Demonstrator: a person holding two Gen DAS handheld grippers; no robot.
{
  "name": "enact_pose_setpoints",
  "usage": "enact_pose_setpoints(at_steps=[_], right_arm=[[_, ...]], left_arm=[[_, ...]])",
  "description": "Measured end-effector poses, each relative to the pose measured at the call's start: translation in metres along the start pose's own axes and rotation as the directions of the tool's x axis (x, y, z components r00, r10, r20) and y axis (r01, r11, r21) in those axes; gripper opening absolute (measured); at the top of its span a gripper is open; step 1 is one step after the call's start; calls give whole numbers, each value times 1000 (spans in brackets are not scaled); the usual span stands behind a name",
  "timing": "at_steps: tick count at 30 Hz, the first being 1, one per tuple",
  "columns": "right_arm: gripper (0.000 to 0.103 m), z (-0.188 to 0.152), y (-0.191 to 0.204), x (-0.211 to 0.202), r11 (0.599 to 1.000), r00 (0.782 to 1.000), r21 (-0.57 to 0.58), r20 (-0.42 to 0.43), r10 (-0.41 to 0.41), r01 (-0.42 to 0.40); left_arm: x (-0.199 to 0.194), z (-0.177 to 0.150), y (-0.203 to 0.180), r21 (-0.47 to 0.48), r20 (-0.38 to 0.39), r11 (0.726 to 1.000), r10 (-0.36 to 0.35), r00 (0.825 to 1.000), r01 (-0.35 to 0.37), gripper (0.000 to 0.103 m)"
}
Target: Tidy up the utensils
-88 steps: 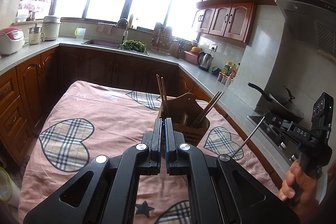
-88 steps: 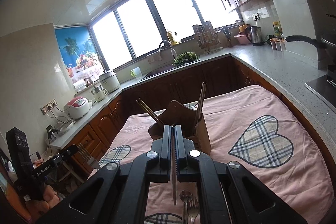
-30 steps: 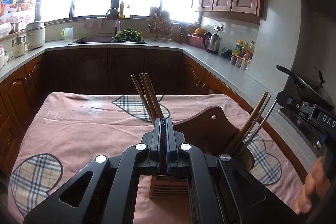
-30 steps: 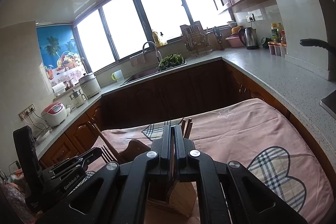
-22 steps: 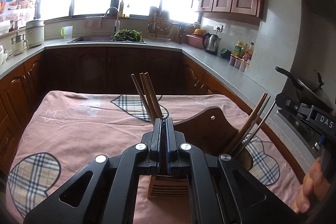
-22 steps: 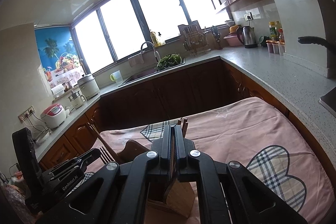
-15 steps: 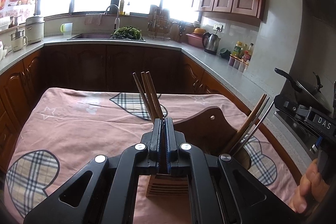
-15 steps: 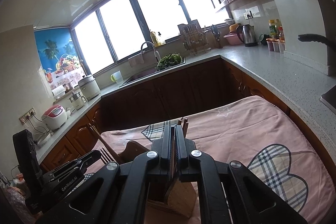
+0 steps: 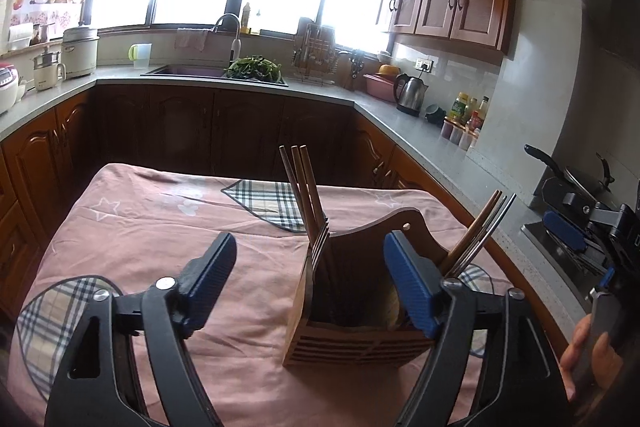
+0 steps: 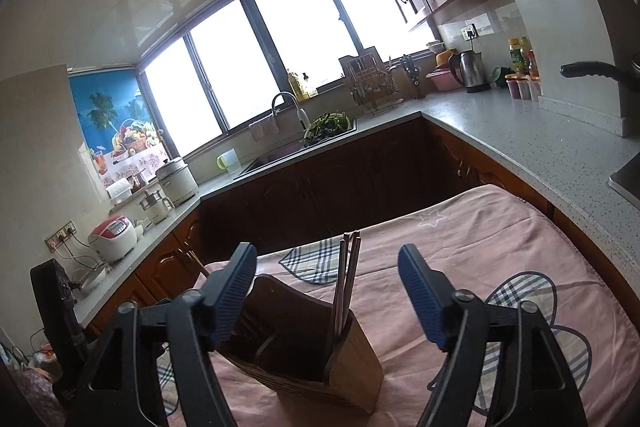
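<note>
Risk: both claws, left (image 9: 308, 275) and right (image 10: 326, 287), have just sprung wide, gripping nothing; withdrawing carelessly could snag the chopsticks (image 9: 302, 183) and tip the holder (image 9: 360, 315).

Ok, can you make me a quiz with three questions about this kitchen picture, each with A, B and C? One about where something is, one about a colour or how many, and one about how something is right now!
1. Where does the wooden holder stand?
A. on the pink cloth
B. in the sink
C. on the stove

2. How many brown chopsticks stick up together at the holder's far left corner, seen from the left gripper's camera?
A. one
B. three
C. six

3. How is the left gripper right now?
A. shut on a spoon
B. shut with nothing in it
C. open, holding nothing

Answers:
1 A: the holder sits on the pink cloth with checked hearts.
2 B: three tips show side by side there.
3 C: its blue pads stand wide apart, having just opened, and press on nothing.
</note>
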State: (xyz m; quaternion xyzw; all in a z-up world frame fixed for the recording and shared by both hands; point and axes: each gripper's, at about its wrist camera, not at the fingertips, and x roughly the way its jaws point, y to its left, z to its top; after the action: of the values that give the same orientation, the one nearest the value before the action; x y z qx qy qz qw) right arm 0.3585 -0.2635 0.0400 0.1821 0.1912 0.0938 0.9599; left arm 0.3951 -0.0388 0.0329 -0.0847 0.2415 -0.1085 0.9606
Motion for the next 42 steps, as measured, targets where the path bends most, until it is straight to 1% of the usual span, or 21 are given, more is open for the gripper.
enact_pose_setpoints(at_steps=[1, 2, 4, 5, 12, 18, 23, 29, 34, 39, 42], right_arm=[[93, -1, 0, -3, 1000, 1000, 0, 7, -1, 1], [94, -2, -1, -5, 1000, 1000, 2, 10, 0, 0], [101, -4, -1, -7, 1000, 1000, 14, 3, 14, -14], [102, -6, -1, -9, 1000, 1000, 21, 2, 21, -22], [102, -16, 4, -21, 999, 999, 26, -10, 47, -47], [102, -20, 11, -34, 998, 998, 20, -15, 60, -60], [102, -25, 18, -46, 996, 996, 12, -31, 83, -83], [102, -33, 27, -69, 996, 997, -26, -19, 79, -79], [102, -43, 33, -91, 995, 997, -66, -4, 72, -72], [102, -52, 40, -112, 992, 997, -96, -15, 79, -80], [102, -56, 44, -127, 991, 997, -115, -10, 73, -73]], left_arm=[[-4, -2, 2, -7, 6, 1000, 5, 1000, -5, 90], [-7, -3, 4, -13, 8, 1000, 7, 1000, -7, 93], [-12, -7, 8, -30, 2, 999, 14, 1000, -13, 97], [-14, -8, 11, -40, 0, 999, 14, 1000, -14, 98], [-31, -18, 20, -75, -18, 997, 23, 1000, -25, 100], [-50, -21, 20, -86, -12, 996, 25, 1000, -26, 101], [-68, -28, 23, -122, -26, 992, 10, 1000, -14, 101], [-97, -41, 19, -137, -21, 991, -4, 1000, 2, 101], [-123, -51, 12, -113, -12, 993, -13, 1000, 12, 101], [-149, -60, 6, -109, 4, 994, -30, 1000, 30, 103], [-164, -65, 4, -88, 12, 996, -12, 1000, 13, 103]])
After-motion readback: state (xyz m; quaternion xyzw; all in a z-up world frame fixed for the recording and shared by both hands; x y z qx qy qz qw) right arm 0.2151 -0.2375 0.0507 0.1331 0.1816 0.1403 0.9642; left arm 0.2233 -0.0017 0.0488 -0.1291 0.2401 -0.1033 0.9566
